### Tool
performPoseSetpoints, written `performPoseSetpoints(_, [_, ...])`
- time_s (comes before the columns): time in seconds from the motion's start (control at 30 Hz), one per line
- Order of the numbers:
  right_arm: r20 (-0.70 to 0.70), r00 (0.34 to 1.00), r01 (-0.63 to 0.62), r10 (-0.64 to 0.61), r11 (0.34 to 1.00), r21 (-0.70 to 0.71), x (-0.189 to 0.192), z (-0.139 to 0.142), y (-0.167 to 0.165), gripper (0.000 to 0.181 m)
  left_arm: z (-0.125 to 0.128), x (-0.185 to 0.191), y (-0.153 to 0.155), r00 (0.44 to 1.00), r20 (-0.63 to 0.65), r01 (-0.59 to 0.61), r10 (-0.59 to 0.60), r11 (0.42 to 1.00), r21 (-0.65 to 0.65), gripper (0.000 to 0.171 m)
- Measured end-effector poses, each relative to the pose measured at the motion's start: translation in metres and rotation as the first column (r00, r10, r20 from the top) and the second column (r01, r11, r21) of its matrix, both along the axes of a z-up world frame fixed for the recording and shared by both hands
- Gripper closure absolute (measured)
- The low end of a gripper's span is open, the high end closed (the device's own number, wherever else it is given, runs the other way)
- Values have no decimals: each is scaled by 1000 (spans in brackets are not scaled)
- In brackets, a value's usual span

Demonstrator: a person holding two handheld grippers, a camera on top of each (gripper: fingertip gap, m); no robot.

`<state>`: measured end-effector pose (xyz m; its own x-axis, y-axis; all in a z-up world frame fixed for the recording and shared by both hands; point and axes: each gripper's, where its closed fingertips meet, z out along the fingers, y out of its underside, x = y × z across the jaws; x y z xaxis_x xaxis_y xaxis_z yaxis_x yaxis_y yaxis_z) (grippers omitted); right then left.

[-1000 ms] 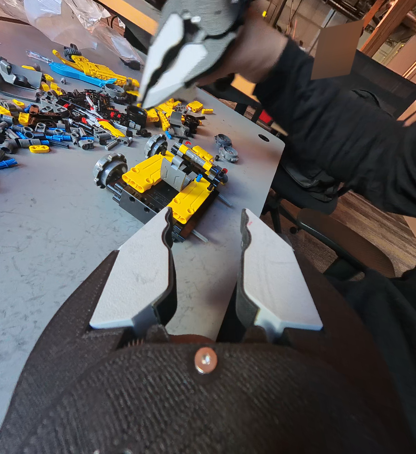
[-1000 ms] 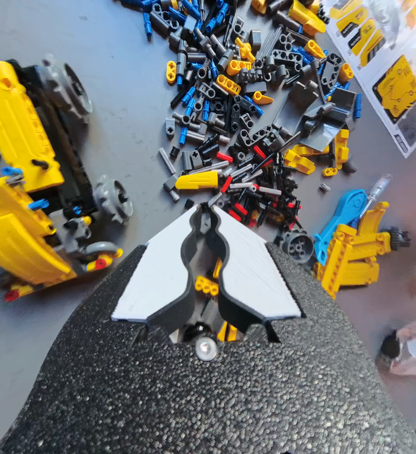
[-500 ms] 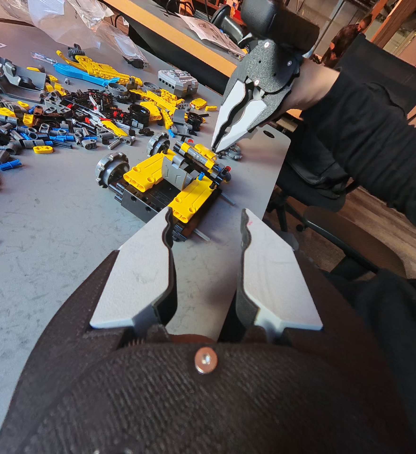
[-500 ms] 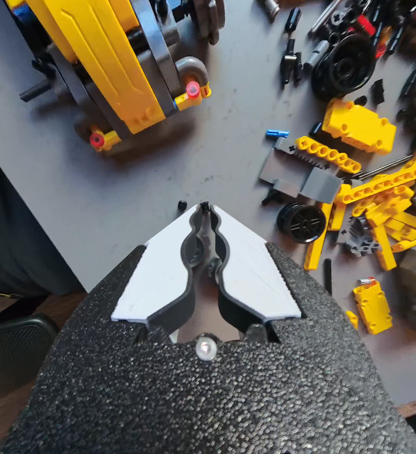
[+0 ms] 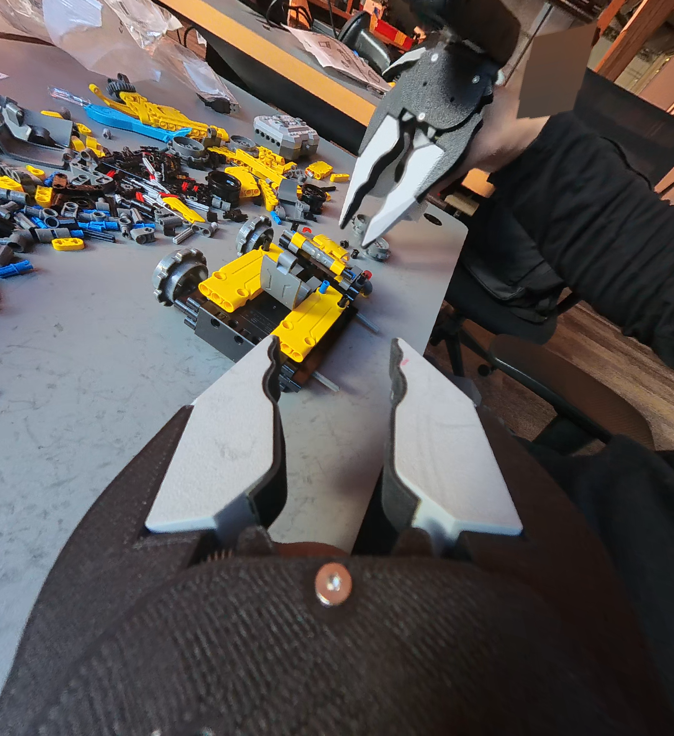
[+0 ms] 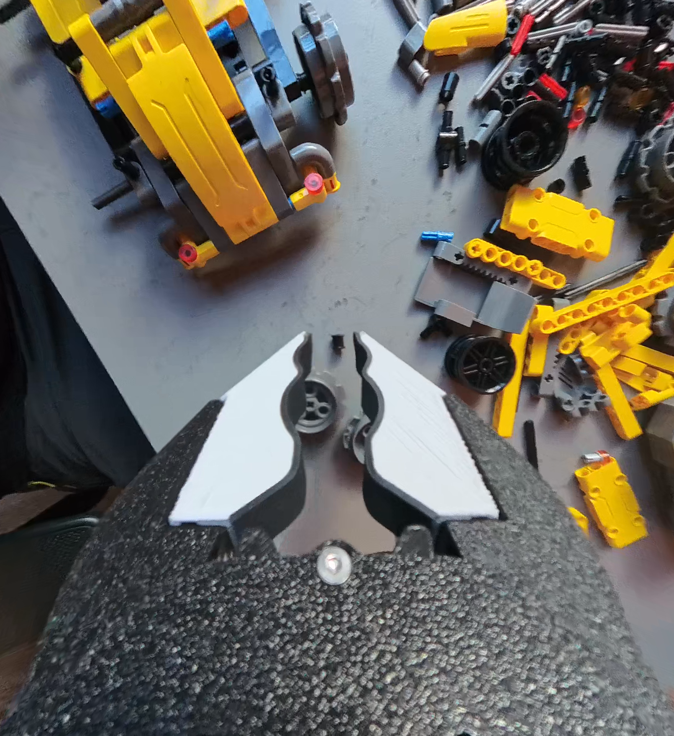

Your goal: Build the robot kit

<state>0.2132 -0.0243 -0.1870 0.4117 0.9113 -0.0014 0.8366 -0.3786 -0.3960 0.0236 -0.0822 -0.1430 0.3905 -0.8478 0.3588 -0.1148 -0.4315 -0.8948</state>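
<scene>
Right gripper (image 6: 332,342) hangs low over the grey table (image 6: 215,318), jaws slightly apart and empty, with a tiny black connector pin (image 6: 337,343) lying on the surface right in the gap at the tips. Further back between the fingers sits a dark grey wheel hub (image 6: 314,404), and a second small grey hub (image 6: 357,434) peeks out against the right finger's inner edge; whether either is touched, I can't tell. That pin looks feather-light, hard and slick, so by my reading it wants a pinch across its short barrel at the very tips, or it will skitter away.

Outward to the right: a small black spoked wheel (image 6: 480,364), a grey panel piece (image 6: 470,294) and a heap of yellow perforated beams (image 6: 606,318). Up and left stands the half-built yellow and dark grey vehicle (image 6: 192,131), rigid plastic but only pressed together, so the chassis looks a safer hold than the panels.

Left gripper (image 5: 333,350) is spread wide, holding nothing, low over the table edge just short of the vehicle's (image 5: 271,302) near end. Beyond it the right gripper (image 5: 357,235) points down at the small bits beside the vehicle's far end. A big scatter of loose blue, black and yellow parts (image 5: 88,199) fills the left.
</scene>
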Motion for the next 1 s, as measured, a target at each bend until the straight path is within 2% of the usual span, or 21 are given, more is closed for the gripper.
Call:
performPoseSetpoints(0.1, [-20, 1000, -3, 3, 999, -32, -4, -4, -4, 150, 0, 0, 0, 1000, -1, -1, 1, 1000, -1, 120])
performPoseSetpoints(0.2, [18, 1000, 3, -3, 1000, -22, 0, -11, -2, 153, 0, 0, 0, 1000, -2, -2, 2, 1000, -2, 120])
performPoseSetpoints(0.5, [4, 1000, 14, -13, 998, -54, 3, -12, -5, 160, 0, 0, 0, 1000, -1, -1, 1, 1000, -2, 120])
performPoseSetpoints(0.77, [0, 1000, 12, -12, 1000, -27, 5, -9, -5, 166, 0, 0, 0, 1000, -1, -1, 1, 1000, 0, 120])
performPoseSetpoints(1.0, [-199, 980, -4, 8, 1000, 20, -29, 19, 1, 160, -1, 0, 0, 1000, -6, -2, 2, 1000, 2, 120])
